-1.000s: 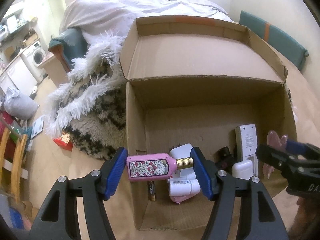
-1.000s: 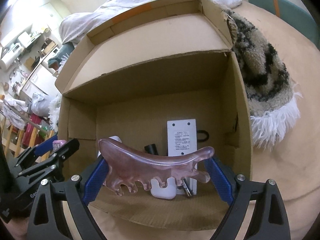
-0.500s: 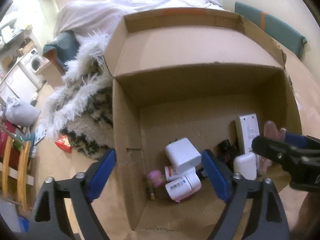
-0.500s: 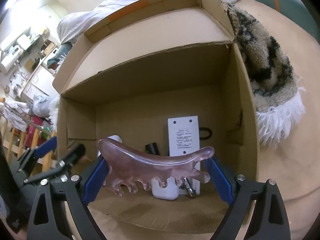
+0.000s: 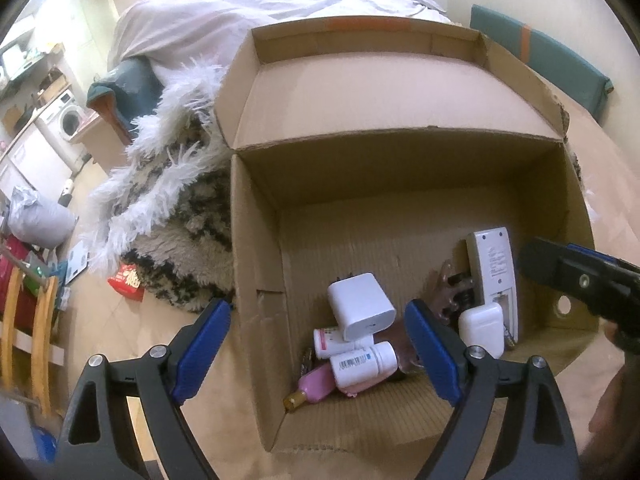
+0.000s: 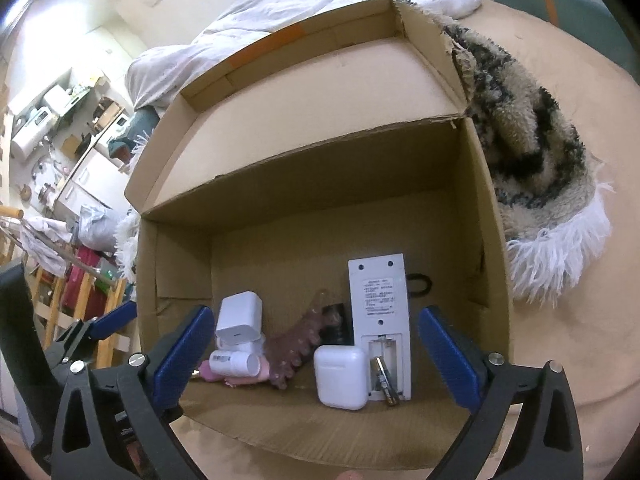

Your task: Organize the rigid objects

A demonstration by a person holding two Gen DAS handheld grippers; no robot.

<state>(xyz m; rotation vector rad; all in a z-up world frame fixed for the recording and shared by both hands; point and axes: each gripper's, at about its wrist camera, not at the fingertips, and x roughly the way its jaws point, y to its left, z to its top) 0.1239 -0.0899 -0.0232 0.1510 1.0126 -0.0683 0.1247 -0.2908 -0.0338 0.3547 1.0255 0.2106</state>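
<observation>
An open cardboard box holds the objects. Inside lie a pink perfume bottle, a white charger, white pill bottles, a pinkish-brown comb-shaped scraper, a white earbud case and a white remote with its battery bay open. My left gripper is open and empty above the box's left side. My right gripper is open and empty above the front edge.
A shaggy black-and-white rug lies under and around the box. A bed with a white duvet stands behind. A red packet lies on the floor to the left. A loose battery rests in the remote.
My left gripper opened and dropped the pink perfume bottle into the box. My right gripper opened and dropped the scraper, which now lies among the objects inside.
</observation>
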